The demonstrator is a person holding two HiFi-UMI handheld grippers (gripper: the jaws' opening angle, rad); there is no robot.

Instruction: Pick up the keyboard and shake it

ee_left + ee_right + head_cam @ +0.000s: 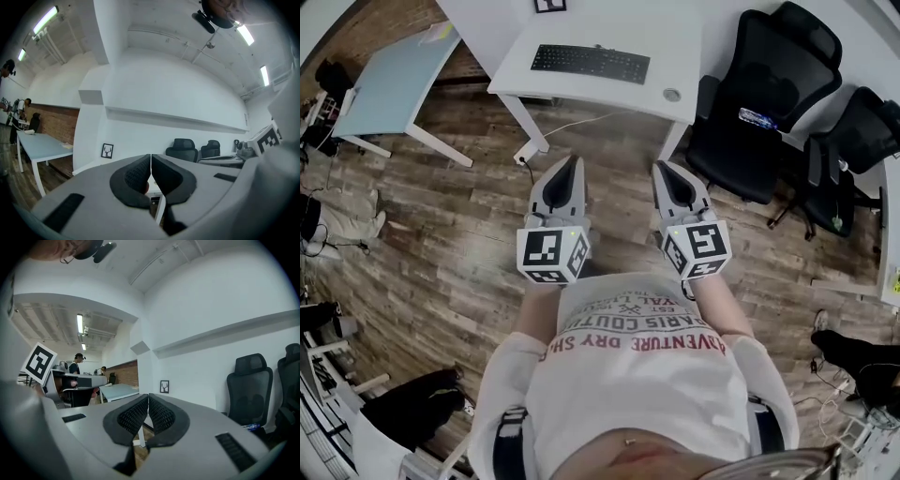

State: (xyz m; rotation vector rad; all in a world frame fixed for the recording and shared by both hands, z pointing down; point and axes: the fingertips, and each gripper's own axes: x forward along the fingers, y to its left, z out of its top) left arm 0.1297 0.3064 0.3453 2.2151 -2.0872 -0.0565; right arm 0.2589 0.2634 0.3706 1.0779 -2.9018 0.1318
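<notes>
Keyboard (591, 63): black, lying flat on the white desk (675, 42) at the top centre of the head view, its long side running left to right. I see nothing touching it.

Left gripper (573, 161) and right gripper (660, 167): side by side at mid-frame, over the wooden floor (459, 216). Both are below the desk's near edge and well apart from the keyboard, with their tips pointing up the frame toward it. In the left gripper view I read the ribbed pads (136, 174) as pressed together with nothing between them. The right gripper view shows the same: jaws fully closed and empty.

Surroundings: two black office chairs (759, 103) stand at the upper right beside the desk. A pale blue table (394, 80) occupies the upper left.
</notes>
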